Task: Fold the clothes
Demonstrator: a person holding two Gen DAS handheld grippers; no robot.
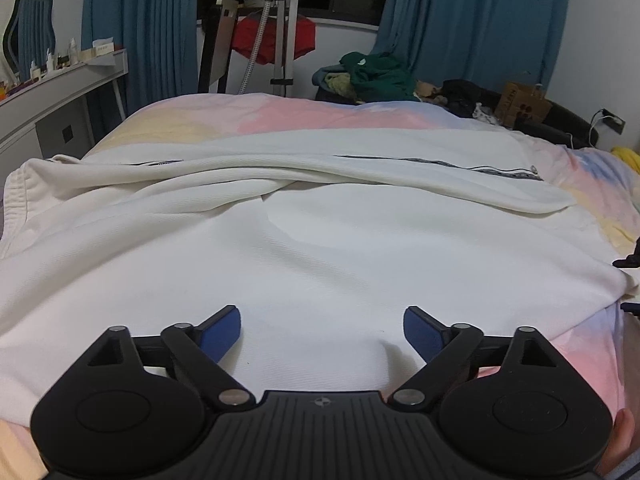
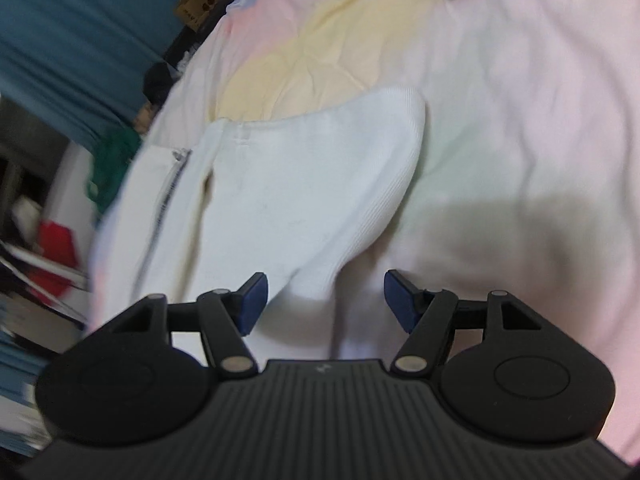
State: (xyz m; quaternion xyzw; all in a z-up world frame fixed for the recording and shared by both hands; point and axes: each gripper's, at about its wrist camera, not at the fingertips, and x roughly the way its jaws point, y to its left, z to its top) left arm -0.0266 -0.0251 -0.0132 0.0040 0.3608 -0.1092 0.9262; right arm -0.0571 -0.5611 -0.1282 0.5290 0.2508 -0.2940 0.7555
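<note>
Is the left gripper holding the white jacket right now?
No, the left gripper is open, its blue fingers spread apart above the white jacket.

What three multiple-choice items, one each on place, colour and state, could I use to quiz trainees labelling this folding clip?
1. The white zip jacket lies on:
A. a bed
B. a desk
C. the floor

2. The curtains are:
A. red
B. teal blue
C. yellow

3. The left gripper is:
A. shut on the jacket
B. open above it
C. out of view

Answers:
1 A, the pastel bedspread shows around it.
2 B, both panels by the window are teal.
3 B, its blue fingers stand wide apart with nothing between.
</note>
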